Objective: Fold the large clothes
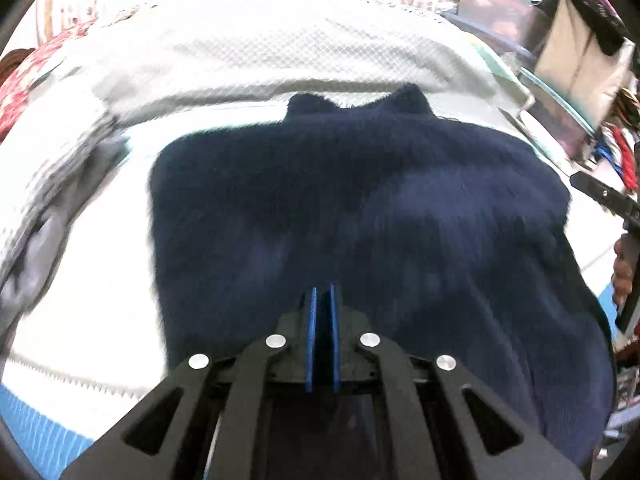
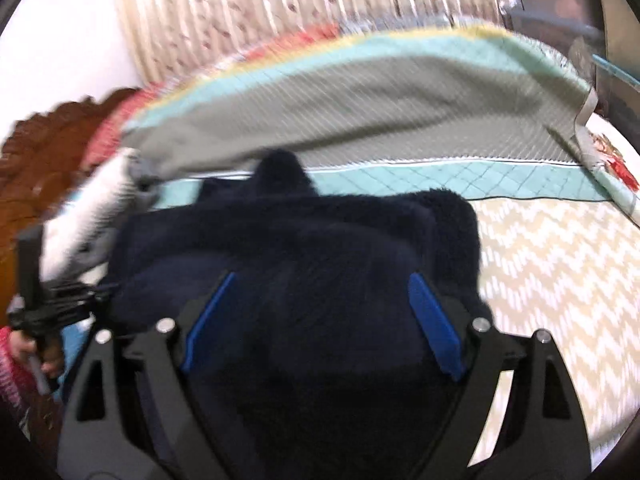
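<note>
1. The left gripper [image 1: 323,292], a black frame with two blue pads, points steeply downward over a dark navy, fuzzy knitted sweater [image 1: 360,216]. Its jaws are pressed almost together, with only a thin slit between the pads. Whether any cloth is pinched in that slit cannot be told.
2. The sweater lies spread on a pale bed cover with a zigzag pattern [image 2: 560,280]. Its collar is at the far end, away from the left gripper, and its near part runs under the gripper's tips.
3. The right gripper [image 2: 320,280], of the same black frame and blue pads, tilts downward at a gentler angle. Its jaws stand wide apart, with the pads clear of the cloth. The navy sweater fills the space below and between them, folded over at its far right edge.
4. At the right edge of the left view, fingers of a hand [image 1: 622,276] wrap the black handle of the other gripper, beside the sweater's right side.
5. Behind the sweater lies a folded grey quilted blanket with a teal border [image 2: 400,120]. A crumpled grey and white garment [image 1: 44,232] sits to the sweater's left.
6. Both views are motion-blurred.
</note>
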Demonstrator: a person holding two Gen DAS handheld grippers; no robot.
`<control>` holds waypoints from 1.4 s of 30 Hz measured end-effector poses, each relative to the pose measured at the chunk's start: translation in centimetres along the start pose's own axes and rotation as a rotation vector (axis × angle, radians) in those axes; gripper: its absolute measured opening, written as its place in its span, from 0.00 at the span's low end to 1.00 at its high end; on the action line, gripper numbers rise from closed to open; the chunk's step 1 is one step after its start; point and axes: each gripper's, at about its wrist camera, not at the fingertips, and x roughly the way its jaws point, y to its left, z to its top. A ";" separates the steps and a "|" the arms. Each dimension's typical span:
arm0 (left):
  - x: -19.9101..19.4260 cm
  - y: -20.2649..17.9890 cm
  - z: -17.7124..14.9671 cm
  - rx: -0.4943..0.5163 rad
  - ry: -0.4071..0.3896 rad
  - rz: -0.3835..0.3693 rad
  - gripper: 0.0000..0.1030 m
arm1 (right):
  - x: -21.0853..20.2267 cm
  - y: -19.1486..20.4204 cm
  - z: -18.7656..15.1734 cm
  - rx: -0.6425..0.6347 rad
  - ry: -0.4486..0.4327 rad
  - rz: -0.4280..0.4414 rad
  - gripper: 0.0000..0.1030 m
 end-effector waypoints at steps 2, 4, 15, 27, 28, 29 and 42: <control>-3.0 1.4 -3.8 -0.010 0.012 -0.019 0.15 | -3.0 0.1 -2.6 0.009 0.019 0.030 0.80; -5.1 2.6 -7.2 -0.037 0.040 -0.026 0.17 | -4.7 -0.3 -5.0 0.035 0.054 0.044 0.80; -10.1 4.4 -20.3 -0.306 0.132 -0.167 0.27 | -12.4 0.8 -16.4 0.222 0.107 0.117 0.80; -9.6 3.2 -25.1 -0.304 0.089 -0.175 0.34 | -7.4 14.0 -18.4 0.114 0.211 0.399 0.80; -9.7 3.3 -25.1 -0.304 0.079 -0.171 0.34 | -7.0 15.1 -18.7 0.109 0.228 0.419 0.80; -9.8 3.5 -25.0 -0.306 0.064 -0.160 0.35 | -6.8 15.8 -18.9 0.099 0.237 0.430 0.81; -7.8 2.3 -25.3 -0.217 0.014 -0.137 0.84 | -5.5 18.2 -20.6 0.099 0.329 0.470 0.81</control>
